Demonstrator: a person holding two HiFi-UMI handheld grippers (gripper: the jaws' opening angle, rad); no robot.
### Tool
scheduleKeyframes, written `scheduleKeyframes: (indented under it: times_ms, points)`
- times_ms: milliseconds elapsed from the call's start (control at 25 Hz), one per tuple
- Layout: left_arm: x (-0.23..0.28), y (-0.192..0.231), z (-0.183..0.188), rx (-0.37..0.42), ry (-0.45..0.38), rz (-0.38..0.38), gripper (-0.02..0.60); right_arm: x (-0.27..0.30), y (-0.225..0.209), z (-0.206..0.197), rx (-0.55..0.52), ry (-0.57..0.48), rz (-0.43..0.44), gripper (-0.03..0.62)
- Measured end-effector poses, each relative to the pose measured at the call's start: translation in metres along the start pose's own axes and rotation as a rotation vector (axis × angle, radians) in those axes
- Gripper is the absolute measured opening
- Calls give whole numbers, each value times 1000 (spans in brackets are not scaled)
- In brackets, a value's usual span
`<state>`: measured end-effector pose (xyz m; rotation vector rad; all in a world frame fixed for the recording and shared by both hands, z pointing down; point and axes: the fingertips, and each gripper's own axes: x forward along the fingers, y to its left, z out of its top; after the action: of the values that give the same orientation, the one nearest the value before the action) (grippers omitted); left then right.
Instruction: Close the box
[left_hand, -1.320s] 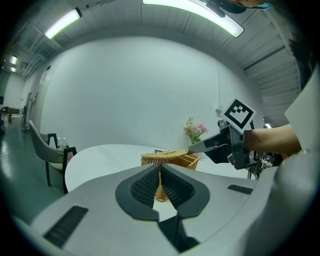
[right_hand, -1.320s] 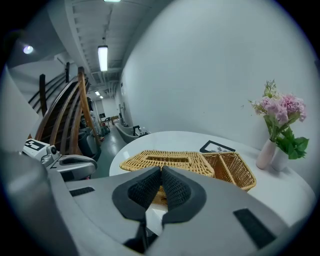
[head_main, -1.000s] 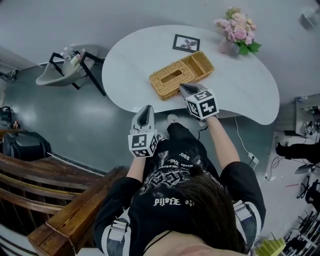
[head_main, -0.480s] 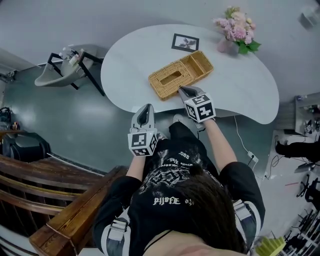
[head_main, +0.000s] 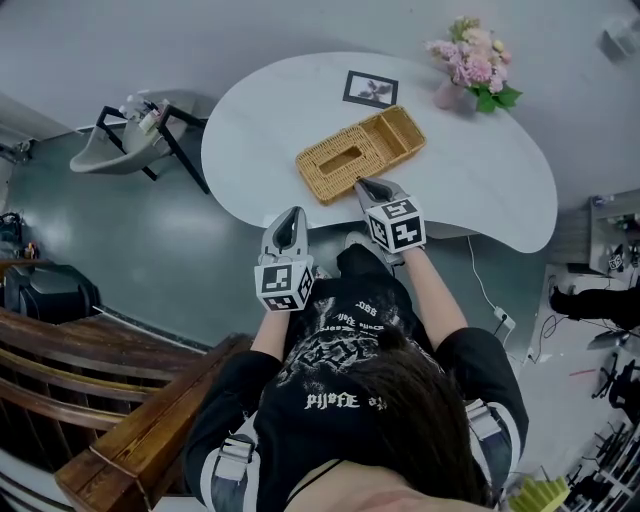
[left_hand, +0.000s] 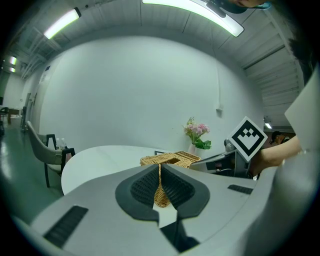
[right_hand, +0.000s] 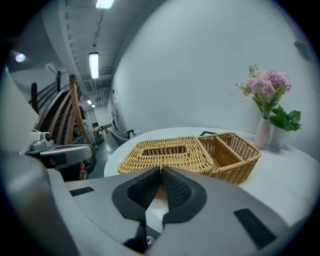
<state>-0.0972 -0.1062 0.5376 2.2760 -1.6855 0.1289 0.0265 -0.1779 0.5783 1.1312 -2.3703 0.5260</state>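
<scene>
A wicker box lies open on the white round table (head_main: 500, 180). Its slotted lid (head_main: 335, 163) is flat on the table to the left, joined to the open base (head_main: 400, 133) at the right. My right gripper (head_main: 362, 187) is shut and empty, its tips just short of the lid's near edge. In the right gripper view the lid (right_hand: 165, 152) and base (right_hand: 231, 152) lie straight ahead of the shut right gripper (right_hand: 161, 169). My left gripper (head_main: 290, 222) hangs off the table's near edge, shut and empty. In the left gripper view, the box (left_hand: 170, 159) is beyond the left gripper (left_hand: 160, 166).
A vase of pink flowers (head_main: 470, 60) stands at the table's far right, a small framed picture (head_main: 370, 88) behind the box. A chair (head_main: 140, 135) stands left of the table. Wooden stair rails (head_main: 120, 400) run at lower left. Grey floor lies under my left gripper.
The right gripper has shifted slightly back toward the table's near edge and turned, so the box looks larger in its view. The left gripper and the box have not moved.
</scene>
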Motion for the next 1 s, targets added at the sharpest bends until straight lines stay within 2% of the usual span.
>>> scheduleKeyframes:
  times_ms: [360, 720, 1000]
  points:
    - [5, -5, 2, 4, -1, -11, 29, -14, 3, 2, 23, -78, -46, 54]
    - [12, -13, 12, 40, -31, -10, 29, -44, 6, 21, 39, -281, -170, 57]
    - [11, -20, 17, 48, -56, -2, 29, -58, 17, 8, 17, -297, -192, 41]
